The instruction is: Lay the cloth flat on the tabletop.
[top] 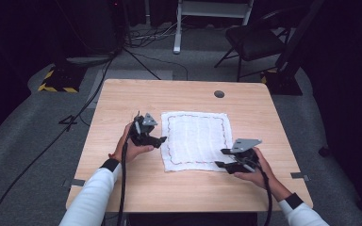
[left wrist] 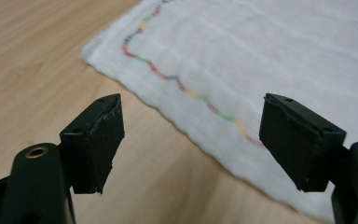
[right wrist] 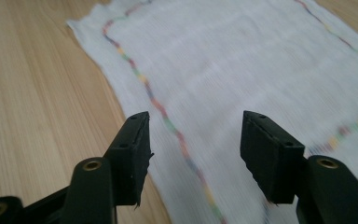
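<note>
Lying flat and spread out near the middle of the wooden tabletop point(top: 122, 188) is a white cloth point(top: 195, 139) with a wavy multicoloured stitched line running just inside its edges. Both hands are working at it from opposite sides. The left gripper point(top: 158, 140) is hovering at the cloth's left edge, about midway along it, with the left hand point(top: 132, 146) wrapped around its body and a white sleeve point(top: 94, 193) trailing back toward the near edge. In the left gripper view, the left gripper point(left wrist: 189, 140) is showing its jaws standing wide apart, nothing between them, with the cloth point(left wrist: 270, 56) and its coloured stitching point(left wrist: 186, 91) lying beyond and below the gap and bare wood to the left.

Over on the other side, the right gripper point(top: 222, 158) is sitting at the cloth's near right corner, its grey three-cornered plate on top and the right hand point(top: 257, 169) gripping it from behind. In the right gripper view, the right gripper point(right wrist: 195, 156) is also holding its jaws wide, with nothing clamped; the cloth point(right wrist: 242, 70) is stretching away under them, one stitched line point(right wrist: 168, 123) passing between the two black pads and another running along the far right edge.

Neither gripper is pinching the fabric at this moment; the cloth is resting free on the tabletop. Beyond the table, a dark chair point(top: 254, 42) is standing on the grey floor, and cables are trailing off to the left.
</note>
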### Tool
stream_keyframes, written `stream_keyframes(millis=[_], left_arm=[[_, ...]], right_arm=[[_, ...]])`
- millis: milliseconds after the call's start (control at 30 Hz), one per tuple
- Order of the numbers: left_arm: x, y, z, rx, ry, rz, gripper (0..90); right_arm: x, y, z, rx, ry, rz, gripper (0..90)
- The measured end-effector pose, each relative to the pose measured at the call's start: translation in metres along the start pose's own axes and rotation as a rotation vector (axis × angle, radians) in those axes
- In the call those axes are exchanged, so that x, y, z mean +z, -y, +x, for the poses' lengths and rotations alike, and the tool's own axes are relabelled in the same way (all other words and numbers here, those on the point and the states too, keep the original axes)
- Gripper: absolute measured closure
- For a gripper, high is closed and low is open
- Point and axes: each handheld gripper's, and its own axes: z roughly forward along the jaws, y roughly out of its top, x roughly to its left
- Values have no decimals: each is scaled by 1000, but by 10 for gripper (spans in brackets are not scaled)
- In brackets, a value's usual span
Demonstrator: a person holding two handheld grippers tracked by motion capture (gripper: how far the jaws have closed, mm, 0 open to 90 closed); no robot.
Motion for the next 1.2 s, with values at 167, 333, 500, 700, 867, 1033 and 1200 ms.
stream_keyframes(millis=[167,333,500,700,867,1033,1200], left_arm=[[27,-17,21,-72,-35,20,219],[47,-28,37,-138,-63,7,214],[66,-29,45,-191,-82,31,210],[84,-30,50,-218,-109,62,195],[85,-29,50,-208,-115,52,176],[82,-26,49,-190,-97,33,344],[74,-20,50,-190,-23,5,688]], right_arm=[[40,-35,28,-85,-101,-21,422],[78,-58,49,-150,-160,-20,443],[101,-68,60,-172,-181,-4,453],[125,-72,74,-203,-185,29,544],[129,-74,76,-196,-165,28,655],[128,-73,73,-168,-140,32,806],[127,-72,73,-149,-120,26,863]])
